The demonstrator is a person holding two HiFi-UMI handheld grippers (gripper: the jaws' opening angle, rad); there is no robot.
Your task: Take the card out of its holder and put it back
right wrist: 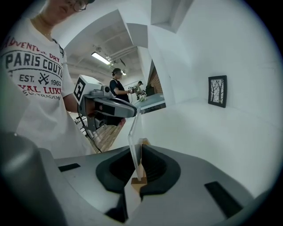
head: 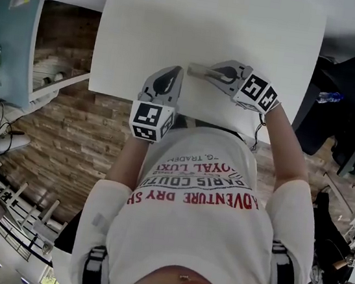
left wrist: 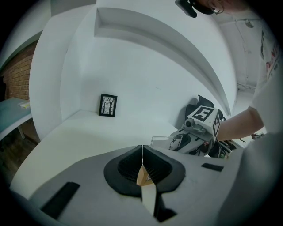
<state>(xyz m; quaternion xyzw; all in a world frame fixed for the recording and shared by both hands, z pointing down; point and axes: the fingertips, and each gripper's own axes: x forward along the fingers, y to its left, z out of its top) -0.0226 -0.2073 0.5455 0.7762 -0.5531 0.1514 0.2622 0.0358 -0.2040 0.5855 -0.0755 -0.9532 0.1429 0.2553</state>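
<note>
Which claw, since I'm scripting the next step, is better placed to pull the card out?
Left, probably. The right claw is clamped on the clear holder, steadying it; the left claw is shut, empty and close beside it.

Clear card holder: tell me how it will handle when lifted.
The clear card holder stands as a straight thin pane between the right gripper's pads, so probably stiff and light. Its glossy faces look slippery; it might pivot in the pinch. The card inside may slide out if tipped.
</note>
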